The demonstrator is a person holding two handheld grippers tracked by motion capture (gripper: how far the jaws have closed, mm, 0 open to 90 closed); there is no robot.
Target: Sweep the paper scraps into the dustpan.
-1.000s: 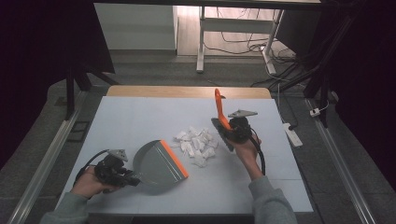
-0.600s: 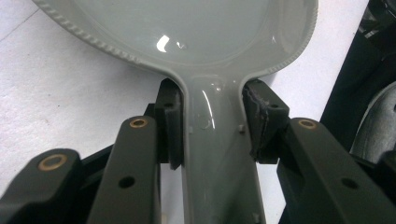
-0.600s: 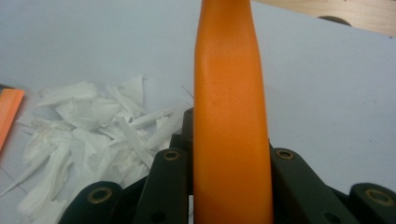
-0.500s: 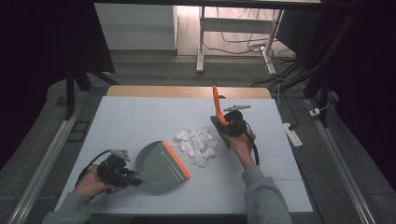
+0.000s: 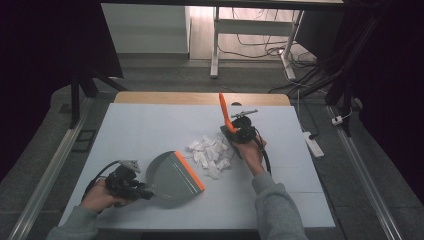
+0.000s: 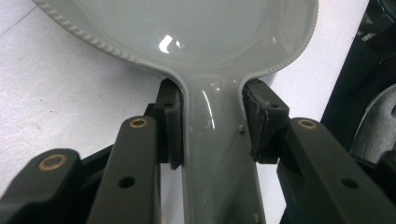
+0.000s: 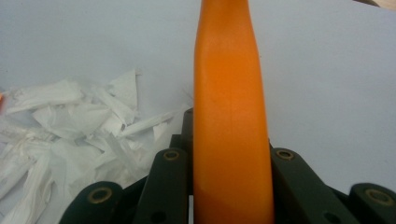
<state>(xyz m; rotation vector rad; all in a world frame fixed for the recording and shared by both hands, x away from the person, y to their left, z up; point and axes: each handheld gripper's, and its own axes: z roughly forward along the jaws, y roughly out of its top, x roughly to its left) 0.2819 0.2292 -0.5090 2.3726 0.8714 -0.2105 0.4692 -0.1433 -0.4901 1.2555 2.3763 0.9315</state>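
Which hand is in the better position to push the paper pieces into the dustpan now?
Right. The right gripper is shut on the orange brush handle, just beside the paper scraps. The left gripper is shut on the grey dustpan, whose orange lip faces the scraps.

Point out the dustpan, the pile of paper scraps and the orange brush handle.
dustpan [image 5: 170, 175]: high view, on the grey pan floor.
paper scraps [image 5: 210, 151]: high view, on the middle of the white pile.
orange brush handle [image 7: 231, 116]: right gripper view, on the handle's middle, between the jaws.
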